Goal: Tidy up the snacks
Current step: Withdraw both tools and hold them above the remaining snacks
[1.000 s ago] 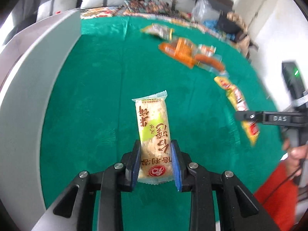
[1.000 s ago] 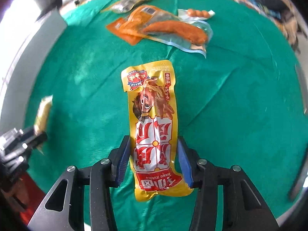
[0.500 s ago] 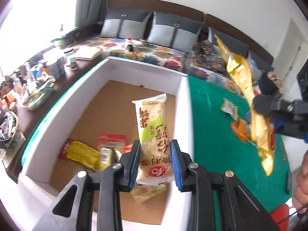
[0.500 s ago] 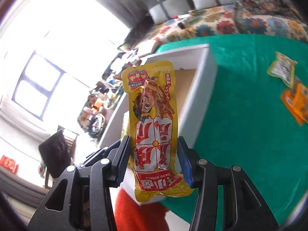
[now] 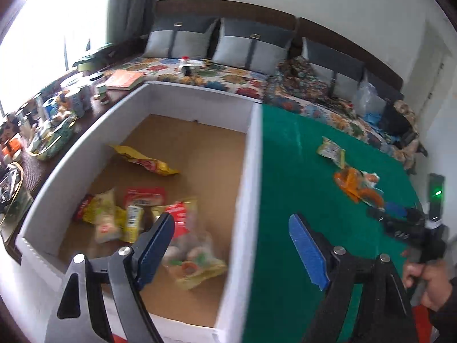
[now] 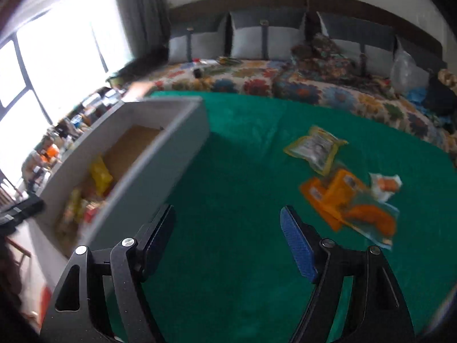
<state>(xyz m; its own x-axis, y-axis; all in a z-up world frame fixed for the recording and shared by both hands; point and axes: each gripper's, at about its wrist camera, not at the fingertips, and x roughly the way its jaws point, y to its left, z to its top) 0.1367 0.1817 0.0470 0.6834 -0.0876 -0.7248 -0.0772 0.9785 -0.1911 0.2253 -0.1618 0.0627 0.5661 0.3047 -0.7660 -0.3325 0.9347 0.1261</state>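
My left gripper (image 5: 231, 221) hangs over the near wall of the white box (image 5: 251, 154), its jaws opening with nothing between them. Just below it, a blurred rice cracker packet (image 5: 197, 260) lies inside the box among several other snacks. A yellow and red packet (image 5: 144, 161) lies farther back on the box floor. My right gripper (image 6: 227, 214) is over the green cloth (image 6: 242, 257) beside the box (image 6: 171, 143), its jaws also opening and empty. On the cloth remain a yellow-edged packet (image 6: 315, 145), an orange packet (image 6: 345, 200) and a small white packet (image 6: 385, 184).
The box has tall white walls and a brown cardboard floor (image 5: 200, 154). A bed with a floral cover (image 6: 257, 80) and grey pillows runs behind the cloth. A cluttered dark side table (image 5: 51, 120) stands left of the box. A hand (image 5: 428, 271) holds the right gripper.
Both grippers lifted their packets off the green cloth and swung left to the box. Both then opened; the rice cracker and the yellow packet have left the jaws.
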